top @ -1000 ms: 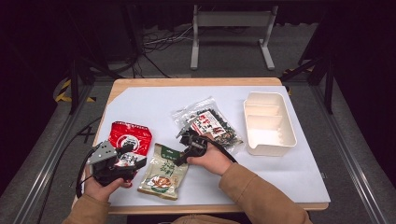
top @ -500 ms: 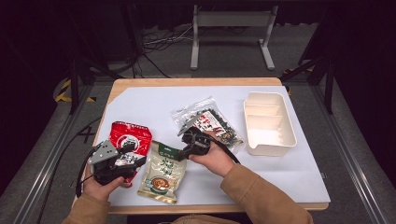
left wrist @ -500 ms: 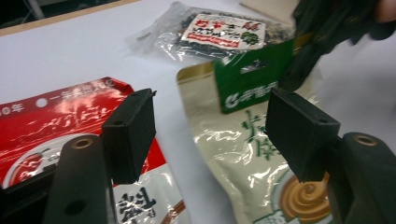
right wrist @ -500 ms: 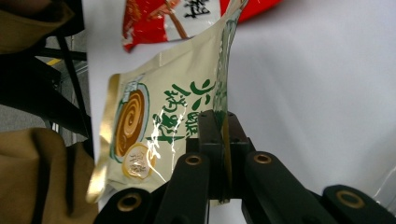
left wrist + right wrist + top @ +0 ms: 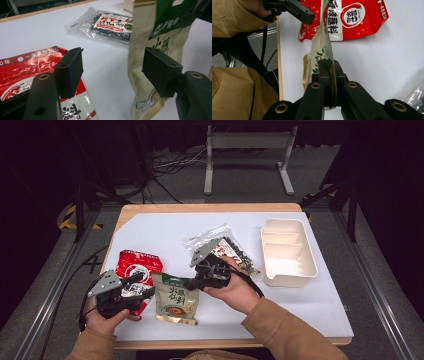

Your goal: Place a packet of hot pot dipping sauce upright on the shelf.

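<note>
Right claw (image 5: 329,75) is clamped on the beige pouch's (image 5: 176,299) top edge near the bench's front edge; left claw (image 5: 112,72), jaws apart, holds nothing.

The red bag (image 5: 136,270) is shiny plastic, and light bounces off it in bright streaks. The tan and green bag (image 5: 175,300) looks like smooth paper with a dull face. The clear bag (image 5: 222,247) is thin, crinkly see-through plastic that glints. The box (image 5: 289,251) is cream plastic, smooth and not shiny. The table (image 5: 200,208) has a pale wood edge, and a white sheet (image 5: 165,232) on top looks flat and dull. The left gripper (image 5: 112,72) and the right gripper (image 5: 331,82) are dull black plastic with small brass-coloured metal rings. The sleeve (image 5: 285,332) is soft tan cloth.
</note>
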`<state>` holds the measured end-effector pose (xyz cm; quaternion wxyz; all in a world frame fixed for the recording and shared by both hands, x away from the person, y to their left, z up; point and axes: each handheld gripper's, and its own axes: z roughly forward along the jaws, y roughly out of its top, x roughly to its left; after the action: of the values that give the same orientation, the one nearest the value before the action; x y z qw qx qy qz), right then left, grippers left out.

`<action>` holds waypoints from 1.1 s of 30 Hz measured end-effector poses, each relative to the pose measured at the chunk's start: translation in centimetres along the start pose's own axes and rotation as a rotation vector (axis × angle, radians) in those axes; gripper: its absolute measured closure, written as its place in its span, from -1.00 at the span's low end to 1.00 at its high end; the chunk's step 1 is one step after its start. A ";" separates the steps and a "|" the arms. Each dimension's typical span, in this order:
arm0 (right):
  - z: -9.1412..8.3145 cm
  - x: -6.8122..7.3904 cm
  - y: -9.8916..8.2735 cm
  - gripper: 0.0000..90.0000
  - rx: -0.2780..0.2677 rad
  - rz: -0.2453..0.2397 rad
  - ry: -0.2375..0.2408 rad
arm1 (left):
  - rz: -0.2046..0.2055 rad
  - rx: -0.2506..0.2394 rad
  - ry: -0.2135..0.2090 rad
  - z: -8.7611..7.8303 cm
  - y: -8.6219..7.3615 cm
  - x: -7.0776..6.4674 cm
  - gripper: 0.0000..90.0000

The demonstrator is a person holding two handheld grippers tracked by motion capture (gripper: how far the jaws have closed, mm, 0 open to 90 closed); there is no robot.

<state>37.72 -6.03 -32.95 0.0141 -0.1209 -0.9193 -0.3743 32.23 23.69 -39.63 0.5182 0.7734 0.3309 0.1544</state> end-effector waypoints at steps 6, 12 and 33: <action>-1.1 0.7 0.6 0.99 0.011 -0.041 -0.030 | 0.002 -0.018 -0.007 -0.2 0.0 0.1 -0.27; -2.8 0.7 1.0 1.00 0.018 -0.056 -0.072 | 0.003 -0.040 -0.012 -0.6 0.1 0.1 -0.27; -8.5 -0.5 1.2 0.99 0.017 -0.092 -0.182 | -0.005 -0.031 -0.011 -0.3 0.0 0.3 -0.27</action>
<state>37.92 -11.17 -26.01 -0.0858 -0.1121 -0.9245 -0.3542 32.27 24.12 -39.58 0.5324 0.7653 0.3273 0.1541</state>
